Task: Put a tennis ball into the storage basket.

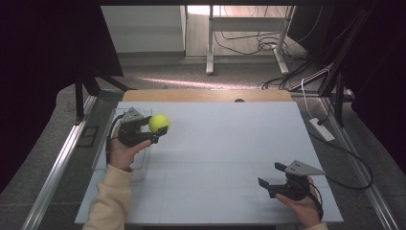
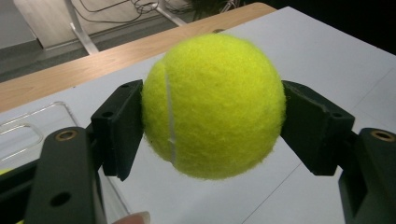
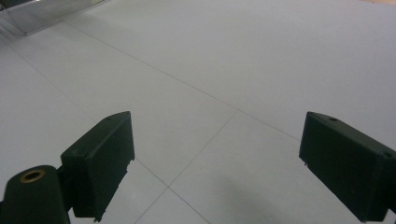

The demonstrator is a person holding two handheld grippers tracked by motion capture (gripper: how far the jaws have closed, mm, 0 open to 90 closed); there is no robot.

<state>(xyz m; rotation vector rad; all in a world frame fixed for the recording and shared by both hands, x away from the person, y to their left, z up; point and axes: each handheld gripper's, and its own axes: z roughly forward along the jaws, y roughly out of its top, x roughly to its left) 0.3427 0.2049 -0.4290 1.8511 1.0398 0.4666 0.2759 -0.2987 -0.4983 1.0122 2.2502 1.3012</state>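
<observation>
A yellow-green tennis ball [image 1: 158, 122] is clamped between the black jaws of my left gripper [image 1: 159, 125], which is held above the left part of the white table. In the left gripper view the ball [image 2: 212, 105] bulges between both pads, one on each side, and is off the surface. My right gripper [image 1: 271, 174] rests low near the table's front right corner, its jaws wide apart. In the right gripper view, bare tabletop lies between the two pads of the right gripper [image 3: 217, 163].
A clear plastic tray [image 1: 109, 139] lies along the table's left edge, just under my left hand; its corner [image 3: 44, 11] appears far off in the right gripper view. A wooden strip [image 1: 206, 95] borders the table's far edge. Cables and desk legs stand on the floor beyond.
</observation>
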